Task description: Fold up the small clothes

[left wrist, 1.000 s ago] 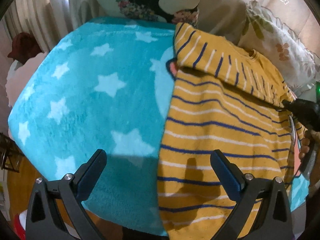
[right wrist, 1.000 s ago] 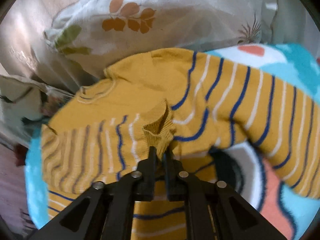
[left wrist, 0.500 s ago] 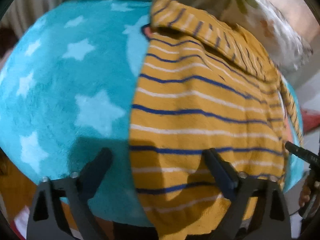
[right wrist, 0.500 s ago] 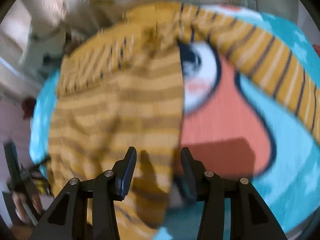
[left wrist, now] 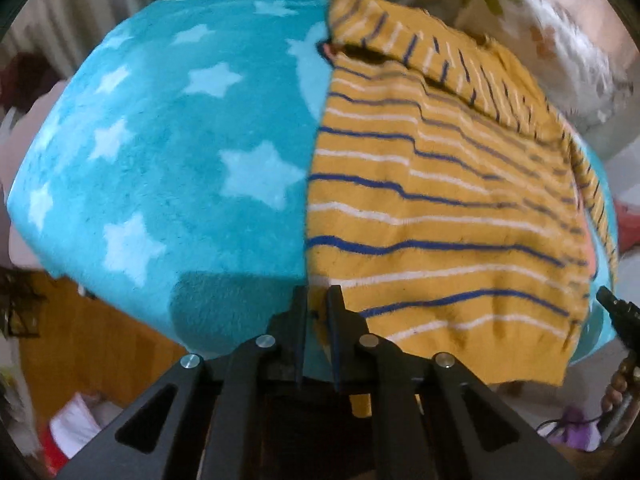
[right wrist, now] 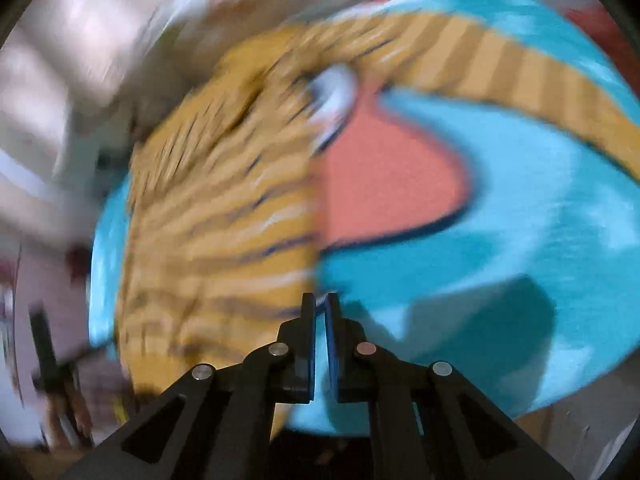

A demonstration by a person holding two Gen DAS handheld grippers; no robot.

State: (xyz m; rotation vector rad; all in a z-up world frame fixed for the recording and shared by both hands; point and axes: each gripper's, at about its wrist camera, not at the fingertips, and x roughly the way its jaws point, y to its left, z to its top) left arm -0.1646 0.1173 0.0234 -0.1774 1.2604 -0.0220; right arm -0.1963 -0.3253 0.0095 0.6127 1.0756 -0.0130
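Mustard knit with blue and white stripes, the sweater [left wrist: 440, 208] lies spread on the star blanket [left wrist: 168, 168], its body folded to a straight edge and one sleeve trailing off along the far side.

The left hand-held gripper [left wrist: 318, 300] has just closed its jaws at the sweater's near hem corner. A sliver of knit seems to sit between them, though the gap is narrow and I cannot be sure the pads have caught more than the edge. If the bite is that thin, the corner may slip out as soon as it is lifted, and the fold would drop back crooked.

The right hand-held gripper [right wrist: 319, 304] has also just closed, beside the sweater's right edge; nothing shows between its jaws, and that view is smeared with motion. A lift with only one corner held would drag the sweater askew across the pile.

Left of the sweater the blanket is bare, good room to fold into. Near the sweater's hem the blanket rounds off to a drop, so cloth pulled that way could slide off. Beyond the sweater's collar, pillows [left wrist: 560, 40] crowd close.
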